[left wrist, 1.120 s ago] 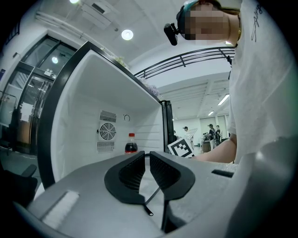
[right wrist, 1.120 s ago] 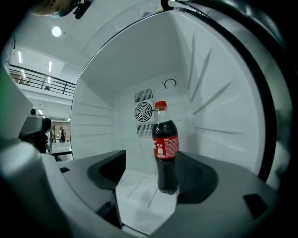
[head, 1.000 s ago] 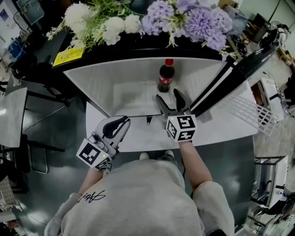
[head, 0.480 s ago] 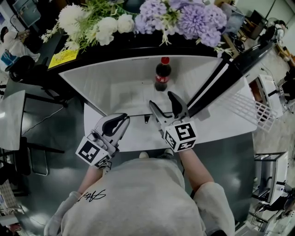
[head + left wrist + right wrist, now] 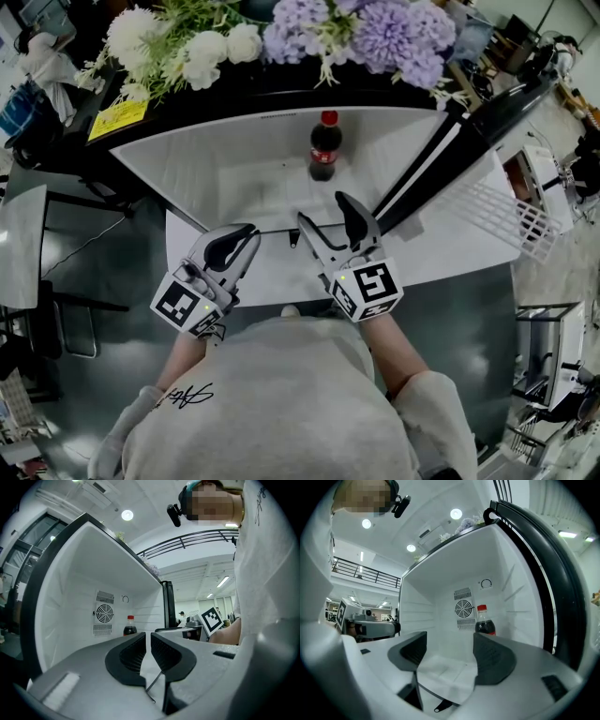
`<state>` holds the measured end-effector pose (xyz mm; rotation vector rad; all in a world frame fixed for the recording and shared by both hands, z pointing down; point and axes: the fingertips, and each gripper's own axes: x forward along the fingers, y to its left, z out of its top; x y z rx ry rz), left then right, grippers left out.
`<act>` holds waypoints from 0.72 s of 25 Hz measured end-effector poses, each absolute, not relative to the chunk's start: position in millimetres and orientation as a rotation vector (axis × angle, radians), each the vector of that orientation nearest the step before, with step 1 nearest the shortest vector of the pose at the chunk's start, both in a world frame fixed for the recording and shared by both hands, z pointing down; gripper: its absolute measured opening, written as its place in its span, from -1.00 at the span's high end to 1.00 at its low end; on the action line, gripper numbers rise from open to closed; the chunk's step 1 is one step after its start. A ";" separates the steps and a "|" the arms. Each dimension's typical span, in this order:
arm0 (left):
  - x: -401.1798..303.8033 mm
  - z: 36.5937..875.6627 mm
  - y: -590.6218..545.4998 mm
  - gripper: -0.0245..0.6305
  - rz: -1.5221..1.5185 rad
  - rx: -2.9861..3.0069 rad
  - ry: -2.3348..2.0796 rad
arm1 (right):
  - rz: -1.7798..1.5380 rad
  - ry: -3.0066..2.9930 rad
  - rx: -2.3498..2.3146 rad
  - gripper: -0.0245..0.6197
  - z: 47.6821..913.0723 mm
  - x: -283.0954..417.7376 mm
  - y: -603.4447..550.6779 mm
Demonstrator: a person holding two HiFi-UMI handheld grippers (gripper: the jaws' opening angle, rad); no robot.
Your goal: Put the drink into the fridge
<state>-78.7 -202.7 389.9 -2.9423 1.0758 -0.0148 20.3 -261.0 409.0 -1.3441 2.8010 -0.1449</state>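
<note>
A cola bottle (image 5: 323, 147) with a red cap stands upright deep inside the open white fridge (image 5: 234, 159), near its back wall. It also shows in the left gripper view as the bottle (image 5: 130, 626) and in the right gripper view as the bottle (image 5: 484, 621) beside the fan grille (image 5: 464, 608). My right gripper (image 5: 324, 212) is open and empty at the fridge's front edge, well short of the bottle. Over the front lip at the left, my left gripper (image 5: 236, 238) is shut on nothing. Seen along its own jaws, the left gripper (image 5: 148, 641) shows only a thin slit.
The black-edged fridge door (image 5: 469, 131) stands open at the right, with a white wire rack (image 5: 511, 220) beside it. White and purple flowers (image 5: 309, 33) lie on top of the fridge. A chair (image 5: 37, 253) stands on the dark floor at the left.
My right gripper has drawn back from the bottle toward the person, still open. The bottle stays standing in the fridge. The left gripper has hardly moved.
</note>
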 end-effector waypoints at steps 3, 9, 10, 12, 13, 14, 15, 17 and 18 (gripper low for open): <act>-80.0 390.9 -203.8 0.82 -0.014 -2.943 1.082 | -0.140 2.801 -1.311 -0.05 402.3 16.6 -254.7; -82.6 389.5 -206.6 0.82 -0.012 -2.938 1.088 | -0.071 2.831 -1.248 -0.04 387.8 6.6 -240.5; -83.0 389.4 -206.8 0.82 -0.011 -2.938 1.088 | -0.062 2.828 -1.240 -0.03 384.7 5.6 -238.5; -83.1 389.4 -206.8 0.82 -0.011 -2.937 1.087 | -0.042 2.815 -1.230 0.16 378.5 4.8 -236.0; -83.1 389.4 -206.8 0.82 -0.011 -2.937 1.087 | -0.027 2.812 -1.227 0.32 375.7 4.4 -235.2; -83.1 389.2 -206.8 0.82 -0.010 -2.937 1.087 | -0.014 2.812 -1.223 0.35 373.6 3.4 -234.5; -83.2 388.6 -206.9 0.82 -0.009 -2.937 1.087 | -0.007 2.815 -1.216 0.35 372.4 1.9 -233.7; -83.2 387.1 -207.4 0.82 -0.006 -2.936 1.086 | -0.009 2.825 -1.196 0.36 372.0 -1.8 -231.7; -83.2 386.5 -207.8 0.82 -0.005 -2.935 1.086 | -0.013 2.829 -1.184 0.38 372.4 -3.6 -230.7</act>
